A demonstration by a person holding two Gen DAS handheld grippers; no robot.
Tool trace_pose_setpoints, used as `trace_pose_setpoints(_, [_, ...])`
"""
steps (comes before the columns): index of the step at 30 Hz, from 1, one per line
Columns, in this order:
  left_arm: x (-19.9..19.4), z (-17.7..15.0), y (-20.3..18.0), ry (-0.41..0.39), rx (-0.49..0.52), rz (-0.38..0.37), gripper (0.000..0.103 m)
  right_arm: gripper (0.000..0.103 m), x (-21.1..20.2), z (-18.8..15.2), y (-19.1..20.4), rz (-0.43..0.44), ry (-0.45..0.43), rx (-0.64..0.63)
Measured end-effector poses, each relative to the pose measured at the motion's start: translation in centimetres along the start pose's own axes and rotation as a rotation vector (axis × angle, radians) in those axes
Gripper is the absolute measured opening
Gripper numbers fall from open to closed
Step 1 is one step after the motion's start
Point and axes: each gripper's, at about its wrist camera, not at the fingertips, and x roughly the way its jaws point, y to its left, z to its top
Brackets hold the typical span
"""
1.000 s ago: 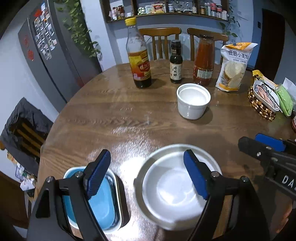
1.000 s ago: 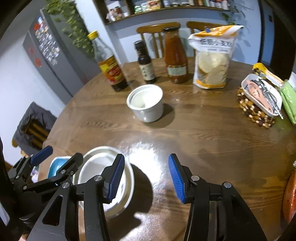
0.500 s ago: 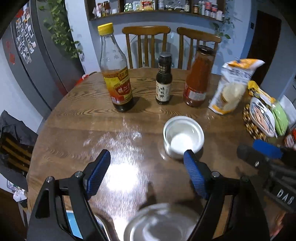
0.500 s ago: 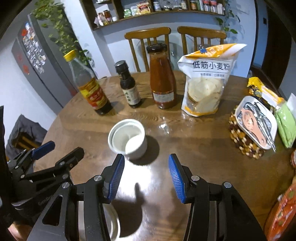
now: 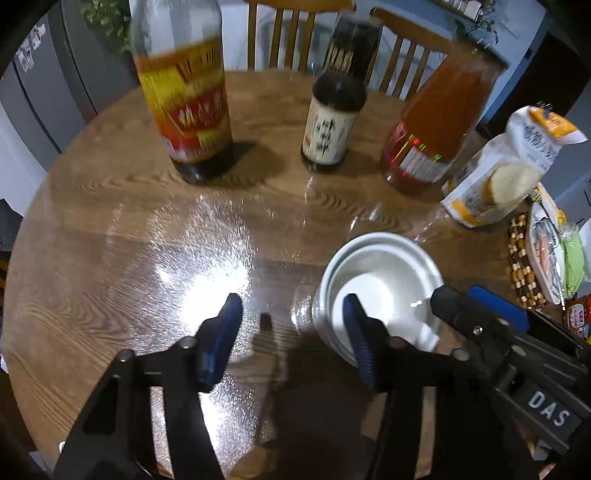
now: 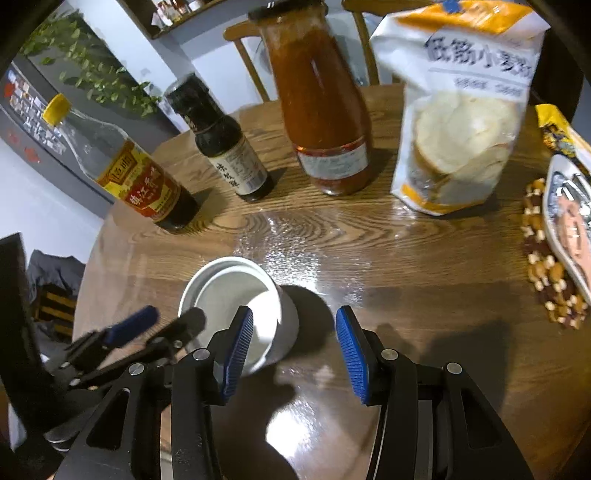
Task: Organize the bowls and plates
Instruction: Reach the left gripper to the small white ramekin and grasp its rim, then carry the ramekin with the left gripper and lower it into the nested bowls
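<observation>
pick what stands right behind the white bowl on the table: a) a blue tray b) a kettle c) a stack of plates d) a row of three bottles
d: beyond the white bowl stand the yellow-capped bottle, the small dark bottle and the red sauce bottle in a row.

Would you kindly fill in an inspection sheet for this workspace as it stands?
Surface: round wooden table, glossy glare.
Job's things: white bowl, upright, empty; no plates seen.
Clutter: three bottles, flour bag, beaded trivet under a dish.
Grippers: left gripper open, jaws just closing, nothing between; right gripper open, one finger above the bowl.
Cables: nothing seen.
Surroundings: chairs, fridge, plant.
</observation>
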Motion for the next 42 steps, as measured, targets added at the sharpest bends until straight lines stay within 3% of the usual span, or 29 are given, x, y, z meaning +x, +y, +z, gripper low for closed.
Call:
trace_pose_setpoints(4, [1.1,0.1,0.1,0.018,-0.011,-0.011,0.05,0.035,1.5,0.0,-0.2,0.018,0.035,-0.001])
trace_pose_setpoints(6, [1.2,0.1,-0.3,0.018,0.005,-0.008,0.044,0.028,2.1,0.0,-0.3,0.028,0.049,0.003])
trace_pose_setpoints(10, [1.3,0.2,-1.2,0.016,0.025,-0.029,0.02,0.017,2.1,0.0,-0.2,0.057,0.044,-0.003])
trace_pose_setpoints(14, [1.5,0.3,-1.3,0.009,0.018,-0.05,0.011,0.017,2.0,0.0,-0.7,0.079,0.037,0.005])
trace_pose_setpoints(29, [-1.9,-1.2,-2.1,-0.128,0.057,-0.02,0.01,0.013,-0.4,-1.9,-0.6,0.124,-0.016,0.021])
trace_pose_setpoints(42, [-6.6,-4.3,-2.3,-0.18,0.056,-0.023,0.009,0.013,-5.3,-5.1,0.9,0.131,-0.086,-0.008])
